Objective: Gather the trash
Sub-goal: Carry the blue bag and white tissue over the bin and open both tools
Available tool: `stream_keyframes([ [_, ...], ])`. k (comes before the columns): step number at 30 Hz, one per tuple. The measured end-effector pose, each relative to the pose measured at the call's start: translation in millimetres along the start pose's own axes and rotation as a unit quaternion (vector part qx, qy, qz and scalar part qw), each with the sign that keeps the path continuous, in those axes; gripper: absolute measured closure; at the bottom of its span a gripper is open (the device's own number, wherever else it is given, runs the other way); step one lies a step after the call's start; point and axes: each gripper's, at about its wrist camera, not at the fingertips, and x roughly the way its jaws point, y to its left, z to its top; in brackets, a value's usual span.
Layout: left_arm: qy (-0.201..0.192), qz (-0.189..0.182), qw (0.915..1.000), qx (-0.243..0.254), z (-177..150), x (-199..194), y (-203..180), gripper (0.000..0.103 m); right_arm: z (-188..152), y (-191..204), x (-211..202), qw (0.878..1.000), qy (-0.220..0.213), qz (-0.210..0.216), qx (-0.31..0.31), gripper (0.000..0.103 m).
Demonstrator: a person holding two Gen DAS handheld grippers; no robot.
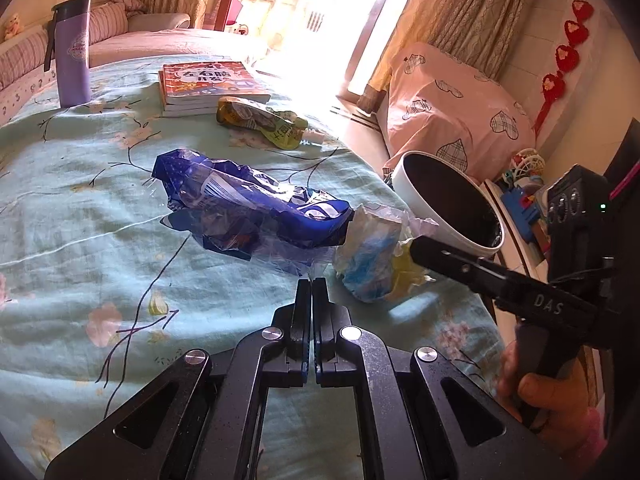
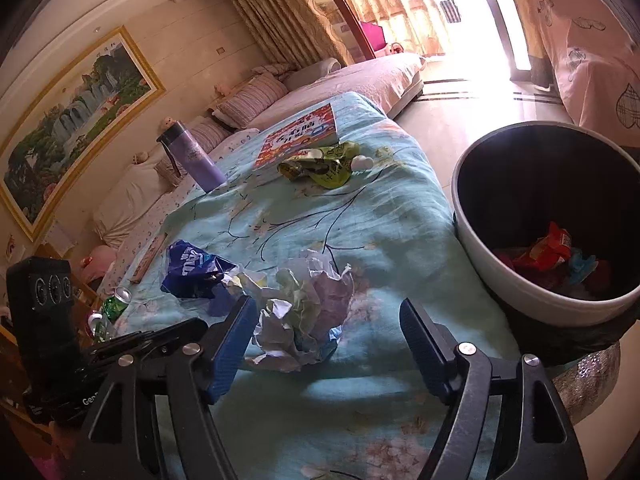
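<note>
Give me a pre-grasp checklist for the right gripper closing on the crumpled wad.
1. right gripper open: ok.
2. crumpled wad lies between its fingers: ok.
3. blue wrapper outside the closing path: cannot tell, it touches the wad beside the left finger.
4. trash bin within reach and open-topped: ok.
5. left gripper shut, empty, clear of the wad: ok.
6. tablecloth snag risk: cannot tell.

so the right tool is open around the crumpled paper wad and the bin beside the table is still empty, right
Not quite. The right tool is open around the crumpled paper wad, but the bin is not empty: the right wrist view shows a red wrapper and other trash inside.
</note>
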Motion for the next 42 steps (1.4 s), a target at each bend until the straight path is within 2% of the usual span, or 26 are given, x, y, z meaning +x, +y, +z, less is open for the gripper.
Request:
stream_keyframes([
  [2,0.000,0.001,1.0000,0.000,-0.3,-0.5,-0.3,0.102,-2.0,-2.0,6.8,1.000,0.009,0.014,0.009,0.032],
  [5,0.000,0.003,1.0000,-0.001,0.2,-1.1,1.5,0.102,-5.6,1.9,11.0,1.000,0.017,0.011,0.002,0.084],
  [6,0.000,0.003,1.0000,0.000,0.5,-1.5,1.3,0.102,-5.7,2.6,9.6,1.000,0.014,0.009,0.001,0.084],
  [8,-0.001,0.003,1.0000,0.002,0.7,-2.8,-0.8,0.102,-5.8,3.2,3.7,1.000,0.008,0.007,-0.002,0.093],
  [27,0.006,-0.020,0.9968,0.078,14.0,11.0,-76.2,0.102,7.5,-40.5,-88.4,0.995,-0.086,-0.031,0.030,0.094],
  [42,0.016,-0.044,0.9912,0.124,29.6,34.6,-128.0,0.102,8.4,-82.1,-114.7,0.990,-0.108,-0.069,0.062,0.094],
])
